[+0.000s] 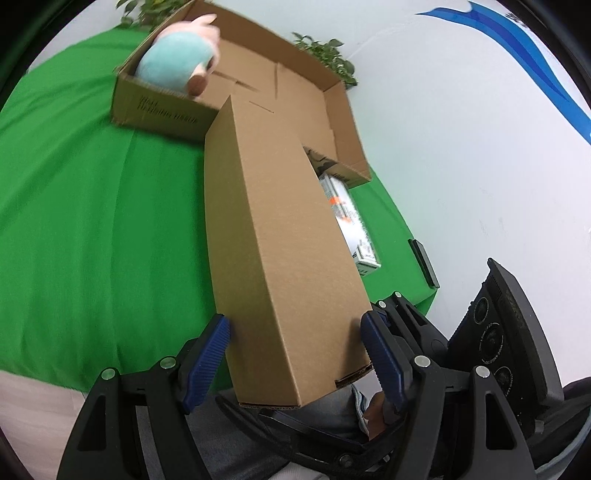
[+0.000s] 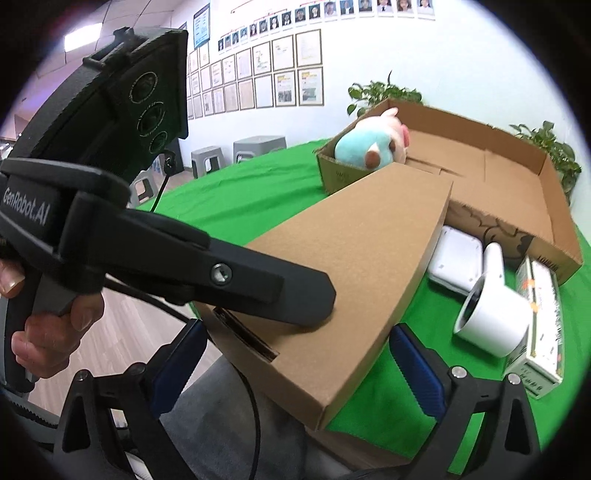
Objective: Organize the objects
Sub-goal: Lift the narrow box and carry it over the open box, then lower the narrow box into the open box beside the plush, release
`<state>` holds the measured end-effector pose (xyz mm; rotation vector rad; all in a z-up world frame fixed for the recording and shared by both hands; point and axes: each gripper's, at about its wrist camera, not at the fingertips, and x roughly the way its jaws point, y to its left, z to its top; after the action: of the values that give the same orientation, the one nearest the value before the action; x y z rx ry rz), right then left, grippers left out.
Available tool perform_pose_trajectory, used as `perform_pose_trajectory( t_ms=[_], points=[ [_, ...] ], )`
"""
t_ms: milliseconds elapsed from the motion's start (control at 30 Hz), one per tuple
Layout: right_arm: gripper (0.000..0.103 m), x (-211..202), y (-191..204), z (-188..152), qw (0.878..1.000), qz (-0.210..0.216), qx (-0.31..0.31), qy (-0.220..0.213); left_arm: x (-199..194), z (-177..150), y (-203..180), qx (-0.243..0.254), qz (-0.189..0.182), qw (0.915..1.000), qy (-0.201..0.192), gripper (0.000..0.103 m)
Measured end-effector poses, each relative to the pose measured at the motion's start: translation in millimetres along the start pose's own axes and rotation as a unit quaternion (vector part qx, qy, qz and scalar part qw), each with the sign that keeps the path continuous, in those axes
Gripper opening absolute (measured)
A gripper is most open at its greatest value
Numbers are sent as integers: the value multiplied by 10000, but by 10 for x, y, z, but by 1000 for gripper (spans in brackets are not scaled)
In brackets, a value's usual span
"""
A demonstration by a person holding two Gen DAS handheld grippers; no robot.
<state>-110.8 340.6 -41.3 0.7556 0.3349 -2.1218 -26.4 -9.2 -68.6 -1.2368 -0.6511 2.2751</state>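
White wall behind the desk, clean, with a blue curved graphic painted on it. A second stretch carries rows of framed certificates and, above them, a line of small portrait photographs. Two grey plastic stools stand against that wall. Floor is light wood-look boarding. Ceiling light panel lit, upper left. Potted green plants stand along the desk's far edge. Desk covered by a green cloth.
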Motion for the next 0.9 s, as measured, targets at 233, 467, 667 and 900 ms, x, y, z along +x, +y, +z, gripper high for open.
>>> perform_pose_trajectory(
  t_ms=[233,467,667,900],
  points=[
    [99,-131,-41,170,9987,-319,-113,-375,-113,158,-267,496,81,9985,-226,71],
    [99,-191,-182,435,9950,-660,-290,-698,-193,551,-477,954,67,9941,-516,71],
    [99,-204,-365,752,9895,-904,-560,-983,-210,1031,-585,1323,57,9879,-812,71],
    [99,-126,-616,1169,9829,-1070,-887,-1210,-245,1546,-674,1565,59,9809,-1157,71]
  ],
)
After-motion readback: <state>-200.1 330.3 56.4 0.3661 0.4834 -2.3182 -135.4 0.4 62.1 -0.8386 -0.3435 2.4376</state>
